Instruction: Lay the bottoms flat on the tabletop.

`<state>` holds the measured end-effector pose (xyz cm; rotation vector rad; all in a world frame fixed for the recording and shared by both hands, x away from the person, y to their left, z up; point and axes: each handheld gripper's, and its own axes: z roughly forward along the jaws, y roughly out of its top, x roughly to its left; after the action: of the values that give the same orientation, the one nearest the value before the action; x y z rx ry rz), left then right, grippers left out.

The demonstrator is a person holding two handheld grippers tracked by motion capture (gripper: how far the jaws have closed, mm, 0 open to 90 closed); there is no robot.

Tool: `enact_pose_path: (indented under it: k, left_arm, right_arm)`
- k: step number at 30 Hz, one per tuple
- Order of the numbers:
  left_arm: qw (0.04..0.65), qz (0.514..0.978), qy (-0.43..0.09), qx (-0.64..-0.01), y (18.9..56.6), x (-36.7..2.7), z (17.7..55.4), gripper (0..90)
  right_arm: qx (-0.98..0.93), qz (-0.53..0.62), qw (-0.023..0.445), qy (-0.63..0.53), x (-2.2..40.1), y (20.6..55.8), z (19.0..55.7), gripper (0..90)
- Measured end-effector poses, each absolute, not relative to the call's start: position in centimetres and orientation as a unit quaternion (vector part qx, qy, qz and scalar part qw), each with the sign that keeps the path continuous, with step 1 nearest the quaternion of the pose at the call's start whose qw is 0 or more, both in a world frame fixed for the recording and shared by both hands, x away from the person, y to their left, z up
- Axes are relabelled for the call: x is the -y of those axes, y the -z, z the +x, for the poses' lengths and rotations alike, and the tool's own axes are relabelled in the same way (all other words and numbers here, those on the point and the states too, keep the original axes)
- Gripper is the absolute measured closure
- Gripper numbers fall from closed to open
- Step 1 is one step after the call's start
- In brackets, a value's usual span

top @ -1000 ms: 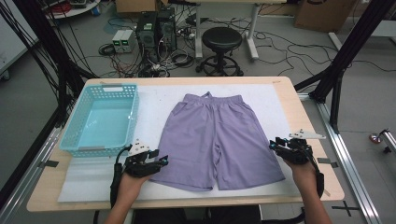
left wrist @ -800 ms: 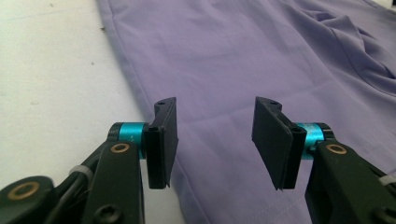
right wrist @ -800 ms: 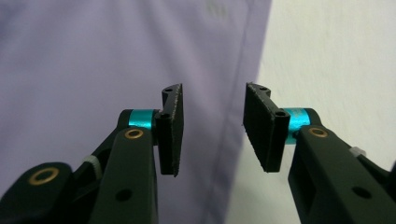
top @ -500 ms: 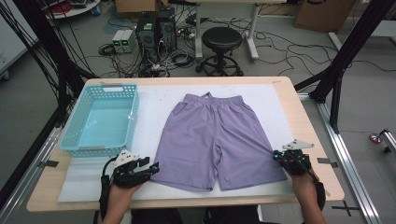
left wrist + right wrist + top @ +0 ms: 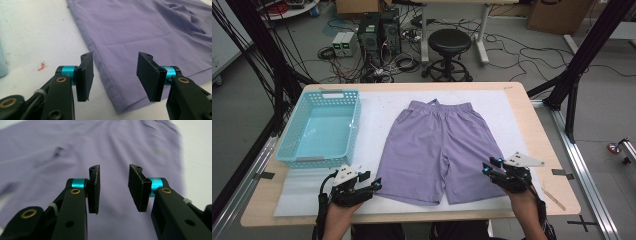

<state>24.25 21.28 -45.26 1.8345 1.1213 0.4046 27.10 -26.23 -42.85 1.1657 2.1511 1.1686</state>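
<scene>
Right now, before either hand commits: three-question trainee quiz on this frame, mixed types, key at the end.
1. True or false: the purple shorts lie inside the blue basket.
2. Multiple choice: the left gripper frames which part of the shorts? A) the waistband B) a bottom corner of one leg hem C) a pocket
3. Short answer: are the fingers of the right gripper pressing on cloth?

Key: 1. False: they lie flat on the white mat, beside the basket. 2. B. 3. No: the fingers stand apart over the shorts, with nothing gripped.
</scene>
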Motion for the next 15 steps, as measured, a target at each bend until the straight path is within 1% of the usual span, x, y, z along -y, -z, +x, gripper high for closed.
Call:
enact_pose_path:
  k: [2, 3, 4, 7, 8, 11, 12, 14, 15]
  left_arm:
    - [0.456, 0.746, -0.163, -0.457, 45.4, -21.3, 24.4, 47.3]
    - [0.455, 0.746, -0.16, -0.459, 45.5, -21.4, 24.5, 47.3]
    - [0.453, 0.746, -0.158, -0.462, 45.6, -21.4, 24.7, 47.4]
    - [0.453, 0.746, -0.158, -0.462, 45.6, -21.4, 24.7, 47.9]
    - [0.454, 0.745, -0.159, -0.462, 45.6, -21.3, 24.7, 47.9]
    - [0.454, 0.747, -0.158, -0.46, 45.5, -21.5, 24.5, 49.1]
    - [0.453, 0.746, -0.159, -0.461, 45.5, -21.5, 24.5, 50.0]
    - [0.451, 0.745, -0.158, -0.465, 45.5, -21.7, 24.4, 51.6]
    - [0.452, 0.743, -0.157, -0.468, 45.5, -21.9, 24.3, 51.7]
  right_arm:
    - [-0.786, 0.396, 0.201, -0.429, 24.8, 42.8, 27.2, 63.1]
    - [-0.786, 0.396, 0.201, -0.429, 24.8, 42.8, 27.2, 63.1]
    - [-0.798, 0.374, 0.187, -0.433, 23.4, 42.9, 27.2, 64.3]
    - [-0.815, 0.345, 0.165, -0.435, 21.2, 43.2, 27.3, 64.2]
    - [-0.815, 0.345, 0.165, -0.435, 21.2, 43.2, 27.3, 64.2]
    - [-0.83, 0.319, 0.134, -0.438, 19.3, 43.8, 27.2, 63.3]
    - [-0.84, 0.297, 0.112, -0.441, 18.0, 44.1, 27.0, 63.0]
    - [-0.844, 0.284, 0.104, -0.442, 17.4, 44.1, 26.8, 63.1]
    - [-0.855, 0.258, 0.089, -0.441, 16.1, 44.3, 26.3, 64.8]
